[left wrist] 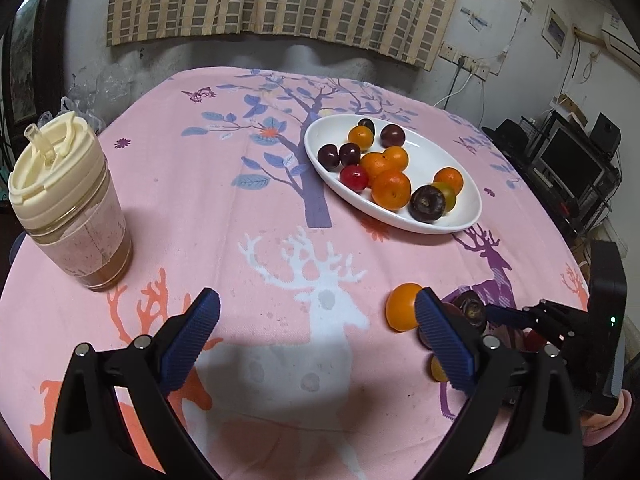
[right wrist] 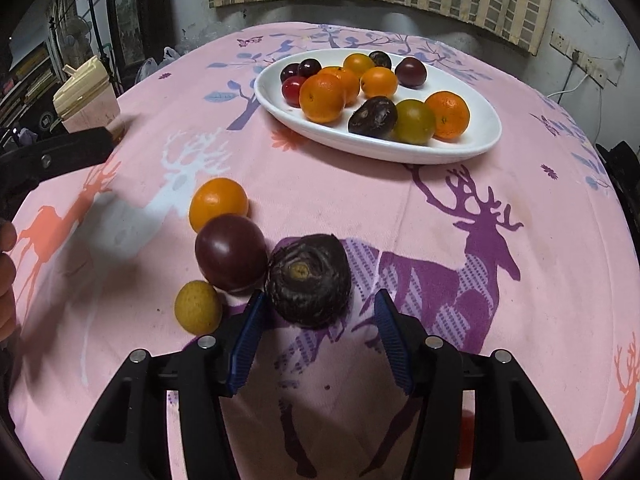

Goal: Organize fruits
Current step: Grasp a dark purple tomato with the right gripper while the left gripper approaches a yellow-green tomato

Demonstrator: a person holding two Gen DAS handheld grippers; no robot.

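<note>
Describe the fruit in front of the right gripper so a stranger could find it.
On the pink tablecloth, short of the white dish, four loose fruits cluster. Take the rightmost one, on the purple deer print: the wrinkled dark fruit, rough where its neighbours are smooth.

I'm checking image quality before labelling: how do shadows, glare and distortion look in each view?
Left wrist view: strong fisheye bending, dark vignetted corners, gripper shadow on the tablecloth. Right wrist view: same curvature, soft glare on the white plate, fruit sharp, the left gripper blurred at the edge.
</note>
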